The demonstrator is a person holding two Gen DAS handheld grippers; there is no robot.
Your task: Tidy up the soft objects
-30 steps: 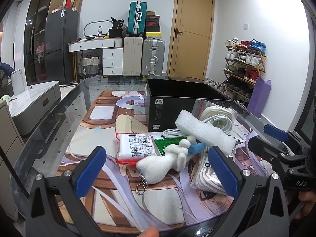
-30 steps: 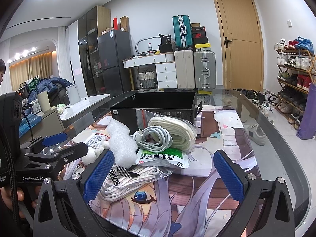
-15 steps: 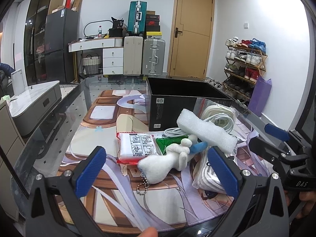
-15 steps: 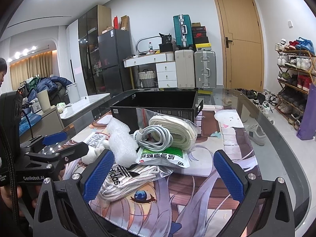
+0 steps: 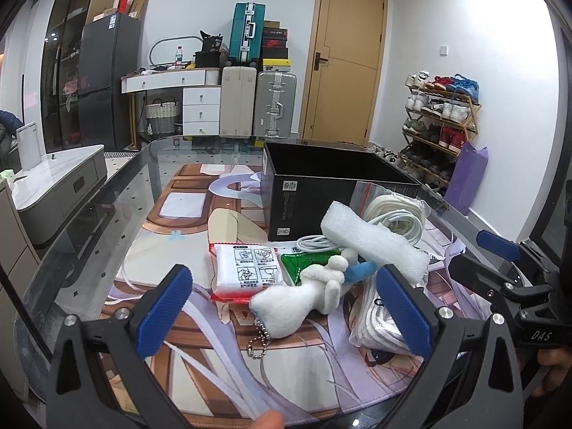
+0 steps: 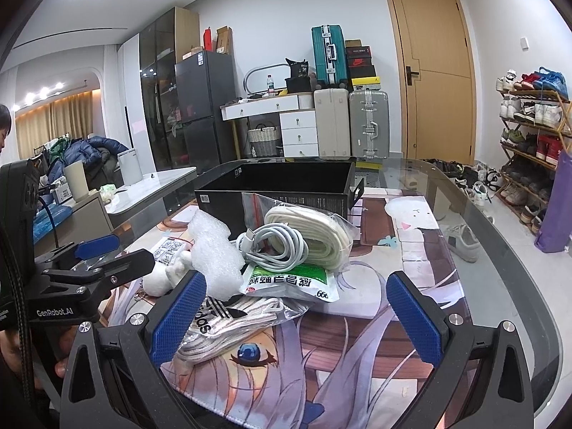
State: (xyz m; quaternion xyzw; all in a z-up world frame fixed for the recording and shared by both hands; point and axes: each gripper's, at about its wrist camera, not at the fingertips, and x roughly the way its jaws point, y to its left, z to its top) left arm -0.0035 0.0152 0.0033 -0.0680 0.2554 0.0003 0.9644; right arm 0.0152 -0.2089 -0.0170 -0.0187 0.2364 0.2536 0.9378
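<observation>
A heap of soft things lies on a printed mat [image 5: 200,325] on a glass table [image 5: 107,214], directly in front of an open black box [image 5: 321,193] that looks empty from here. In the heap: a white plush toy [image 5: 296,300] with a bead chain at the front, a red-edged packet [image 5: 246,268] just left of it, a green pouch [image 6: 291,280], a white foam block [image 5: 371,243] lying across the top, a coiled white cable [image 6: 275,243], a bagged coil of cream rope [image 6: 314,232] nearest the box, and a bag of white laces [image 6: 228,318] at the front right. The left gripper [image 5: 286,311] hangs low before the plush toy, jaws wide apart and holding nothing. The right gripper [image 6: 296,316] hangs over the laces bag, jaws likewise wide apart and empty. Compared with a second ago, almost nothing has changed: both grippers have only drifted slightly, and every item sits where it was. That suggests sorting has not begun, nothing is in the box, and the first grasp is still to come, probably the plush toy or the laces.
</observation>
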